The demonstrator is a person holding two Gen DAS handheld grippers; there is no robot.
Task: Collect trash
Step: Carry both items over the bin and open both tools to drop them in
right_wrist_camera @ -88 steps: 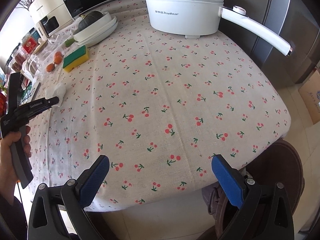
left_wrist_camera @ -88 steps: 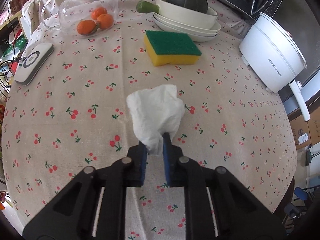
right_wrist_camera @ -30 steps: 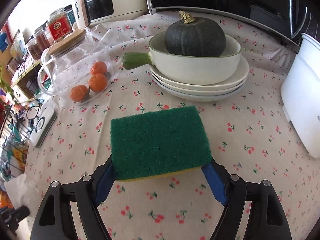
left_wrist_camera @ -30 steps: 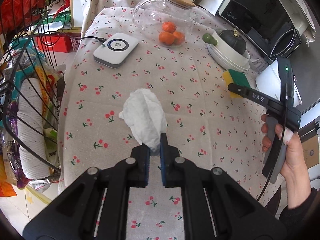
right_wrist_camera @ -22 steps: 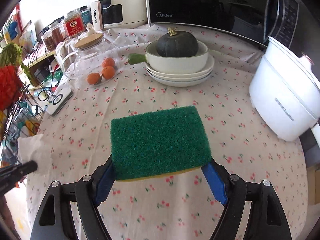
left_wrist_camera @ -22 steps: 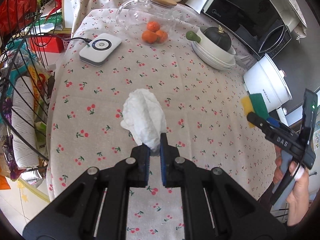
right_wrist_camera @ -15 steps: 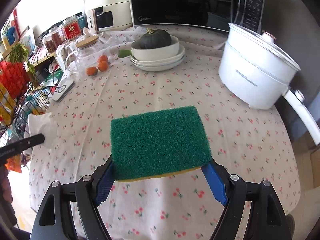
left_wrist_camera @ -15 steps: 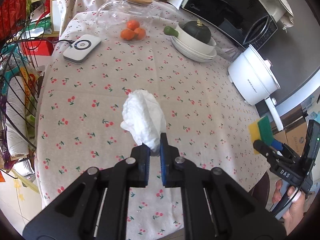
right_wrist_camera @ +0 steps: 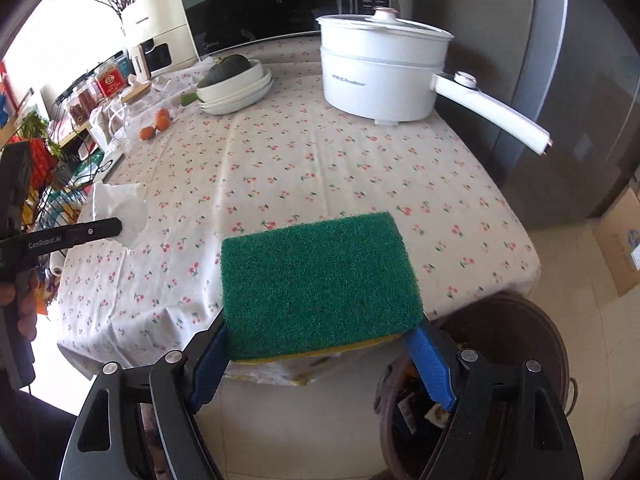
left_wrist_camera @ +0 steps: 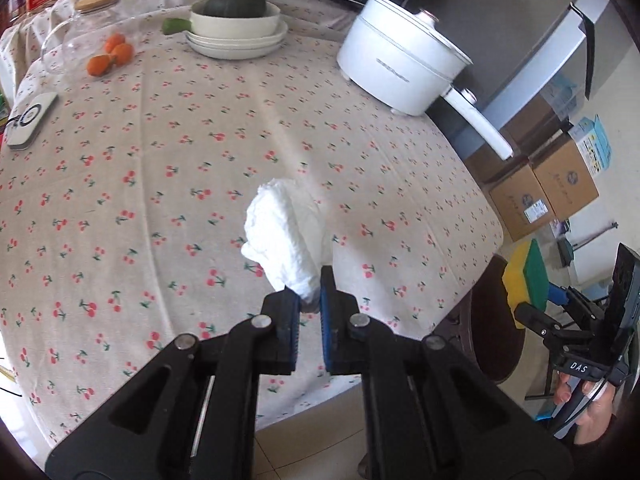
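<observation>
My left gripper [left_wrist_camera: 310,300] is shut on a crumpled white tissue [left_wrist_camera: 288,236], held above the cherry-print tablecloth [left_wrist_camera: 160,168]. In the right wrist view the same tissue [right_wrist_camera: 118,204] shows at the left, past the table's edge. My right gripper [right_wrist_camera: 316,340] is shut on a green and yellow sponge [right_wrist_camera: 318,280], carried off the table's near corner. Below it stands a dark brown trash bin [right_wrist_camera: 500,400] with scraps inside. The left wrist view shows the sponge [left_wrist_camera: 526,280] and the bin [left_wrist_camera: 488,332] at the right, beyond the table edge.
On the table stand a white electric pot [right_wrist_camera: 380,76] with a long handle, stacked white dishes with a dark squash [right_wrist_camera: 232,80], a glass jar with oranges [left_wrist_camera: 108,52] and a white device [left_wrist_camera: 30,120]. Cardboard boxes [left_wrist_camera: 540,188] sit on the floor. A wire rack [right_wrist_camera: 40,184] is at the left.
Both grippers have swung away from the table's middle toward its near corner. The right one lifted the sponge off the table and carried it over the bin. The tissue stays gripped.
</observation>
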